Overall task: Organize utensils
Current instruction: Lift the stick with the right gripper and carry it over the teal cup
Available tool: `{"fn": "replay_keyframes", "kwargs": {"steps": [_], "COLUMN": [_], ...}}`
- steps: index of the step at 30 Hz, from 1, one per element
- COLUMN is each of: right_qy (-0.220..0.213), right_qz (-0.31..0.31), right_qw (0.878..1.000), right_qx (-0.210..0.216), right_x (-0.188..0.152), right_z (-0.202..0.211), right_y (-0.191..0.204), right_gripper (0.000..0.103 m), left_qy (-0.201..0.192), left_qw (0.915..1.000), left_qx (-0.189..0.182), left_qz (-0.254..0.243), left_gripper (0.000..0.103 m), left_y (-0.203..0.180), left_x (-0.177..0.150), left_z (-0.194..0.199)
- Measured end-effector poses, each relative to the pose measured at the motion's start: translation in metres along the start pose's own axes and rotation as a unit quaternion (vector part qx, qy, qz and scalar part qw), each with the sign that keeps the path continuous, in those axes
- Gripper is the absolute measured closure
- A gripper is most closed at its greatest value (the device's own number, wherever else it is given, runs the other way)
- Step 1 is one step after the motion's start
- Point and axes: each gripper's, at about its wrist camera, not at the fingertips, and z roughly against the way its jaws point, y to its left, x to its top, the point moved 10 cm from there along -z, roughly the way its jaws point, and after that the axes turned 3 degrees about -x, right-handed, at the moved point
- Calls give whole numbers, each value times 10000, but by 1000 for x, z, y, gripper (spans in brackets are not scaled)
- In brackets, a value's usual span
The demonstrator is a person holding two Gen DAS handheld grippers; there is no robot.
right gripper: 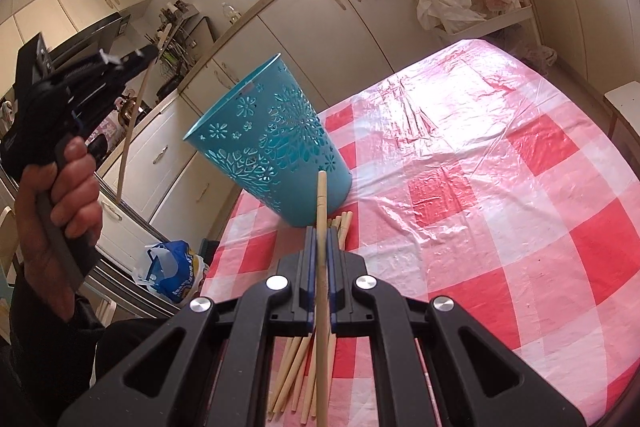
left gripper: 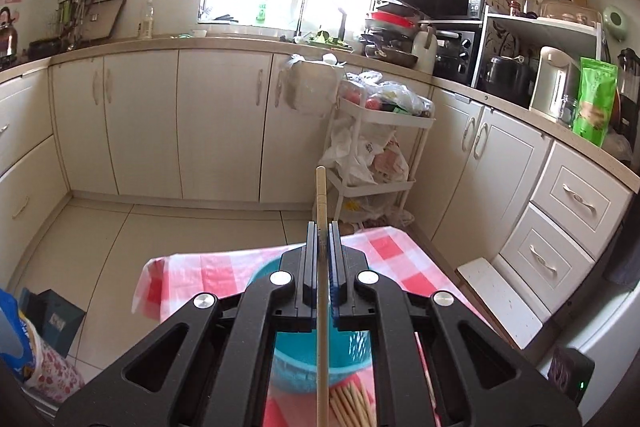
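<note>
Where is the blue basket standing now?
In the right wrist view the blue basket stands on the checked tablecloth near the table's left edge, just beyond the loose chopsticks and ahead of the right gripper.

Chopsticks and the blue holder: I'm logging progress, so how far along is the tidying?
Done: nothing shows inside the blue holder yet, though its inside is mostly hidden. In hand: the left hand-held gripper is shut on one chopstick, and the right hand-held gripper is shut on another chopstick. Left: a loose pile of chopsticks lies on the checked tablecloth.
</note>
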Motion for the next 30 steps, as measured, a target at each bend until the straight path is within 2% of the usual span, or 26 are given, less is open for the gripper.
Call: {"fn": "replay_keyframes", "kwargs": {"steps": [7, 15, 24, 27, 30], "right_qy": [41, 130, 195, 212, 230], "right_qz": [-7, -2, -34, -68, -85], "right_qw": [10000, 9999, 9998, 9997, 9997], "right_qx": [38, 20, 28, 37, 44], "right_x": [-1, -5, -9, -8, -9], "right_z": [-3, -9, -12, -12, -13], "right_y": [0, 0, 0, -1, -2], "right_gripper": [97, 97, 97, 97, 97], "left_qy": [-64, -265, -995, -1038, -886], "left_qw": [9999, 9996, 9944, 9930, 9931], "left_qx": [39, 9, -24, -51, -75], "left_qz": [-104, -99, 355, 561, 768], "left_gripper": [98, 98, 98, 98, 98], "left_y": [-7, -9, 7, 16, 26], "left_x": [6, 15, 62, 64, 53], "left_z": [-16, -16, -17, -30, -48]}}
